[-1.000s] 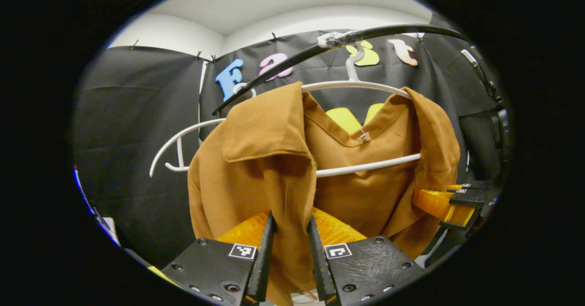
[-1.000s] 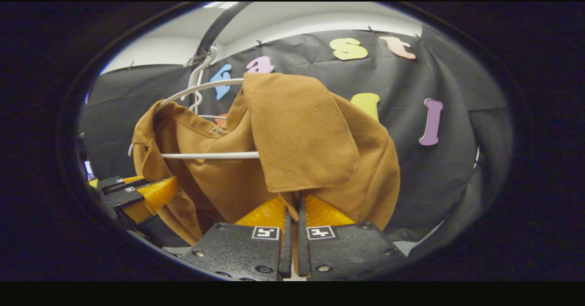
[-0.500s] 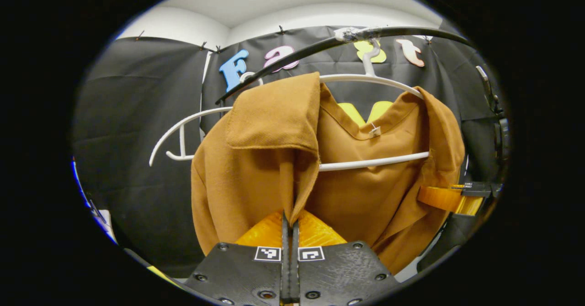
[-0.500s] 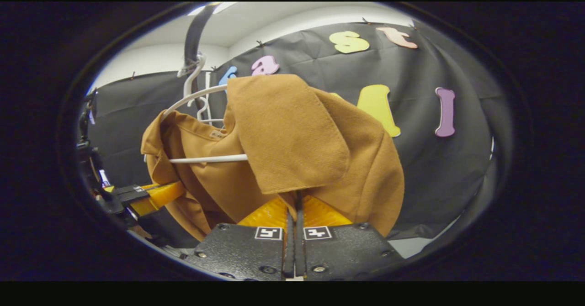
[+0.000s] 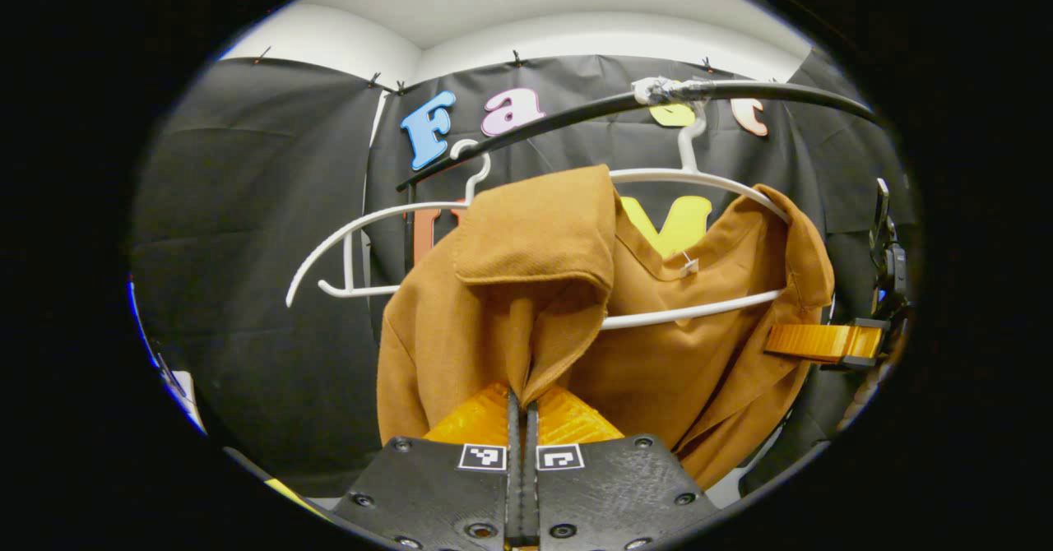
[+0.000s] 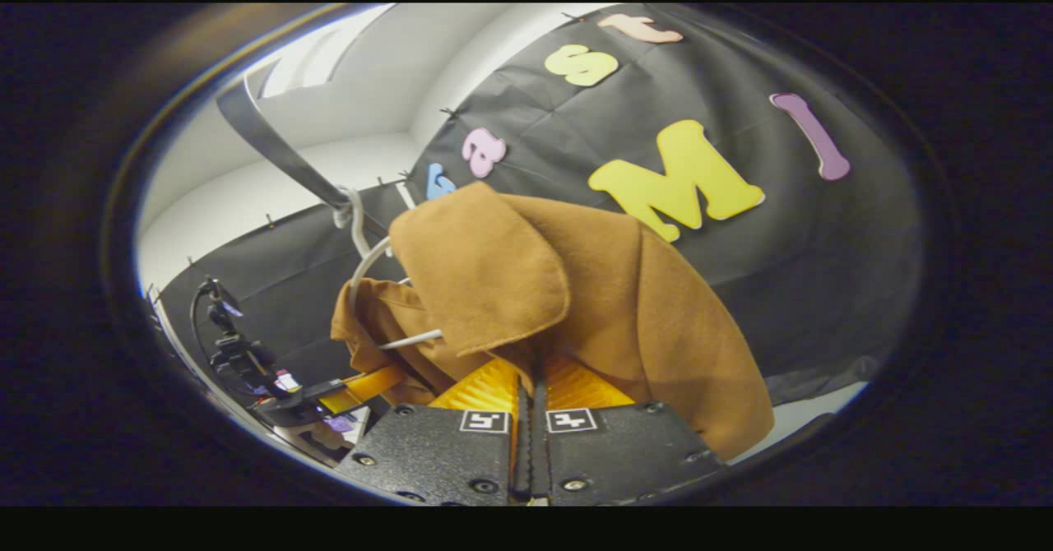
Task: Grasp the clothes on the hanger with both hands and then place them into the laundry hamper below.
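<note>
Left gripper view: your left gripper [image 5: 521, 407] pinches shirt [image 5: 494, 321] front edge, right gripper [image 6: 531, 386] pinches other edge; shirt on hanger [image 5: 699, 179] under rail [image 5: 576, 115], ready to slide off.

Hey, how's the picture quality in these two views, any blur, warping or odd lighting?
Left gripper view: sharp, evenly lit; fisheye bows the rail and white hanger into arcs; brown shirt crisp. Right gripper view: tilted, softer, with a smeared bright streak along the upper left edge; the shirt is evenly lit, without glare.
</note>
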`<action>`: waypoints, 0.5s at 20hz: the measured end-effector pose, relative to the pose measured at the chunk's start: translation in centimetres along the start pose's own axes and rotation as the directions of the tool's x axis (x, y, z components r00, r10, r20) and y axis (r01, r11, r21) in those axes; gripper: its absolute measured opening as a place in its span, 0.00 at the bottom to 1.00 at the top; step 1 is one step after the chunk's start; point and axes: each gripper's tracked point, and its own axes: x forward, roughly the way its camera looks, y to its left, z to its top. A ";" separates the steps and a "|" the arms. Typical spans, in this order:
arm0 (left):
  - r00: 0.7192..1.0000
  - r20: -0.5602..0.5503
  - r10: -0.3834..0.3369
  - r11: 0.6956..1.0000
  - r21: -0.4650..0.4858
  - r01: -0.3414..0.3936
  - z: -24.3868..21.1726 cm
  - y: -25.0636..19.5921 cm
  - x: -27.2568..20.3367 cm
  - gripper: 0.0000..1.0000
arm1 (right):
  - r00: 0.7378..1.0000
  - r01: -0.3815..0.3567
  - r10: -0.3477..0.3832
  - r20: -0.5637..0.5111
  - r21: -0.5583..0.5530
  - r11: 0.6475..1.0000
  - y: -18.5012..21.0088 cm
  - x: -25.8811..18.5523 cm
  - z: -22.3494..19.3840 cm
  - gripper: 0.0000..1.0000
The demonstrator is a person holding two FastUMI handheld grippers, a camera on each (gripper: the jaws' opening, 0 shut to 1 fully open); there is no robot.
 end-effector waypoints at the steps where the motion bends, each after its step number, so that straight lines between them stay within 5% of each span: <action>1: 1.000 0.013 0.008 1.000 -0.001 -0.008 0.7 0.4 -0.3 0.00 | 0.999 -0.040 0.040 0.014 0.008 0.999 1.1 0.0 0.7 0.04; 10: 0.991 0.115 0.064 0.998 -0.026 -0.061 6.3 4.4 -1.5 0.05 | 0.978 -0.132 0.098 0.184 0.184 0.974 0.8 -2.2 6.1 0.03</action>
